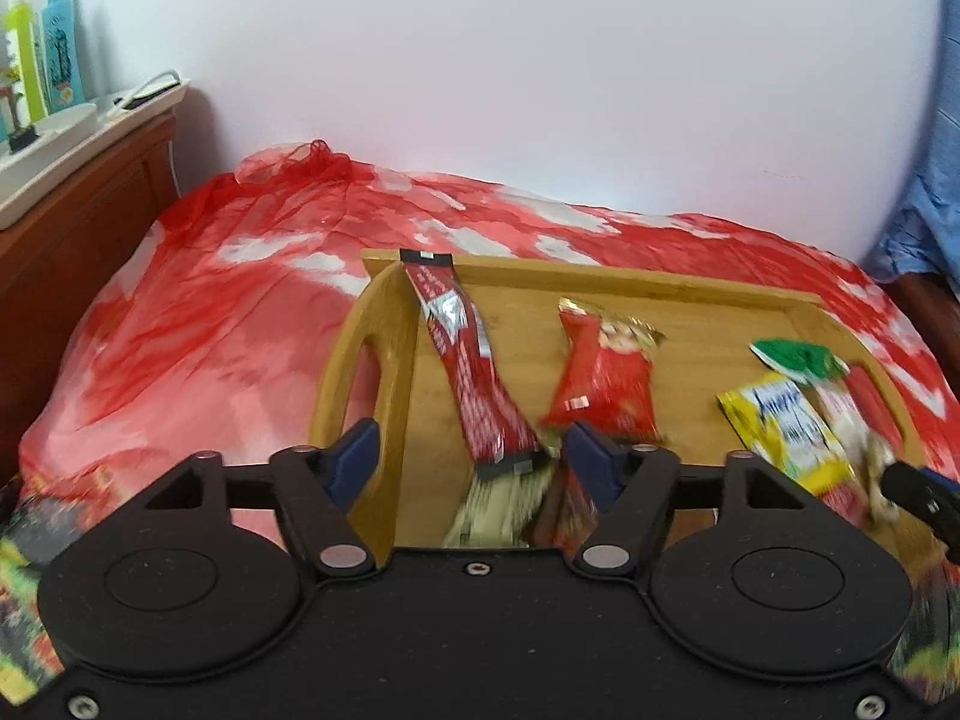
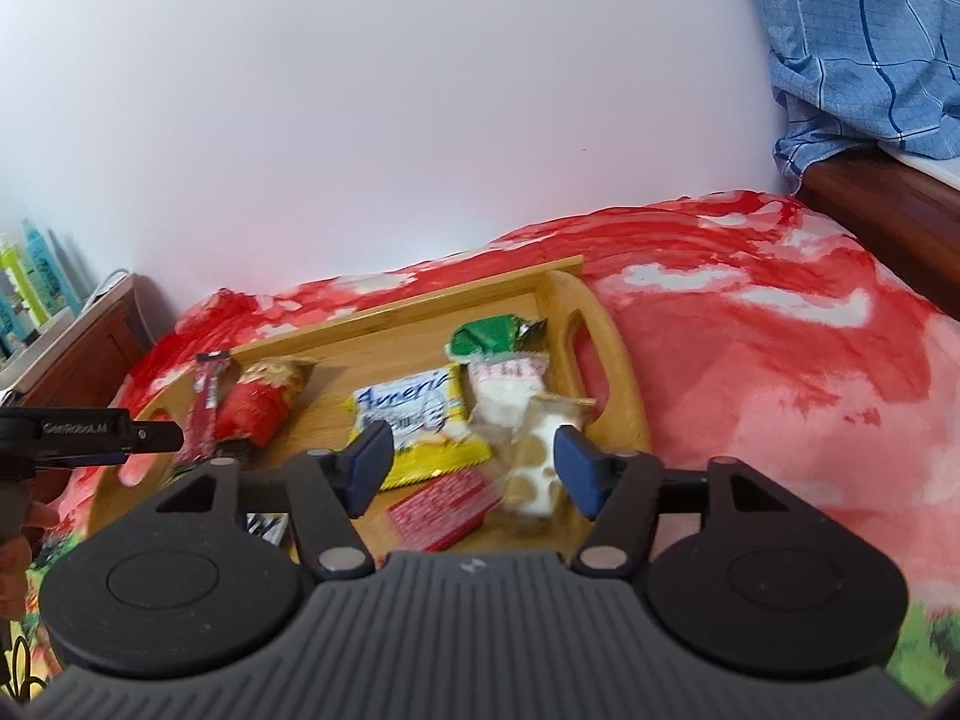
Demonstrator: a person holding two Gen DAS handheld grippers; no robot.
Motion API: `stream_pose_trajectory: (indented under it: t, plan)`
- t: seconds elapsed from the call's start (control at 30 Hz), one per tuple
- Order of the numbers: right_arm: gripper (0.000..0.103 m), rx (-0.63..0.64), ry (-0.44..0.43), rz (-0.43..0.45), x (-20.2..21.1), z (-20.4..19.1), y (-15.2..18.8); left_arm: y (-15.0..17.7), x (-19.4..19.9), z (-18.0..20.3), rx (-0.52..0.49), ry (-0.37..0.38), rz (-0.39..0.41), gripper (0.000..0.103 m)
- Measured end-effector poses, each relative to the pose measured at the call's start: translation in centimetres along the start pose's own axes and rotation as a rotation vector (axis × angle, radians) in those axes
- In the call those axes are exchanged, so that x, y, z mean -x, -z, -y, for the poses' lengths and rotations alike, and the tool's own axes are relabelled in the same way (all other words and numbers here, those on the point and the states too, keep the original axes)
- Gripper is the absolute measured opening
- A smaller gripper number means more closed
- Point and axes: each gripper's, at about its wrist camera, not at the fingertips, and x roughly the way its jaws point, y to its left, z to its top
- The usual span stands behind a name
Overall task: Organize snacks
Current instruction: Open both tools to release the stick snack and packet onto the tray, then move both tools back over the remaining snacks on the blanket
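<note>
A bamboo tray (image 1: 630, 285) w/ 2 cut-out handles sits on a red-and-white sheet (image 1: 210, 312) over a bed, holding approx 7 snack packs. Left gripper (image 1: 471, 459) is open, nothing between its blue pads; it hovers at the tray's near-left corner. Right gripper (image 2: 474, 462) is likewise open, over the tray's near-right part, w/ a clear pack of round biscuits (image 2: 537, 468) lying loose between its pads, not pinched. In the tray: 1 long dark-red stick pack (image 1: 465, 360), long axis running from far-left corner toward the near edge; 1 red pouch w/ gold top (image 1: 606, 378) right of it, gold end pointing away; 1 yellow packet (image 2: 414, 414) mid-tray; 1 green-topped pack (image 2: 498, 348) by the right handle; 1 flat red packet (image 2: 441, 507) at the near edge. Only the left view shows a beige pack (image 1: 498, 507) under the stick's near end. Only the right view shows a blue checked cloth (image 2: 858, 42) beyond the tray. Bottles (image 1: 42, 54) stand far left of the tray.
</note>
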Motion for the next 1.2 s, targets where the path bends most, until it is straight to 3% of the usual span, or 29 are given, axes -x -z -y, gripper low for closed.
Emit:
stream_pose_trajectory:
  t: [0.1,0.53,1.07,1.2]
  plan:
    - [0.077,0.028,-0.007,0.001,0.9,-0.8,0.9,1.8,2.2,0.2,-0.017,0.020,0.011,0.078]
    - [0.085,0.159,-0.024,0.024,5.5,-3.1,3.7,9.5,8.2,1.6,-0.088,0.080,-0.017,0.083]
    - [0.087,0.133,-0.025,-0.011,10.0,-2.2,7.4,15.2,10.5,3.9,-0.212,0.146,-0.048,0.084]
    - [0.087,0.152,-0.016,0.016,10.7,-2.5,8.1,15.9,10.7,4.3,-0.241,0.176,-0.052,0.081]
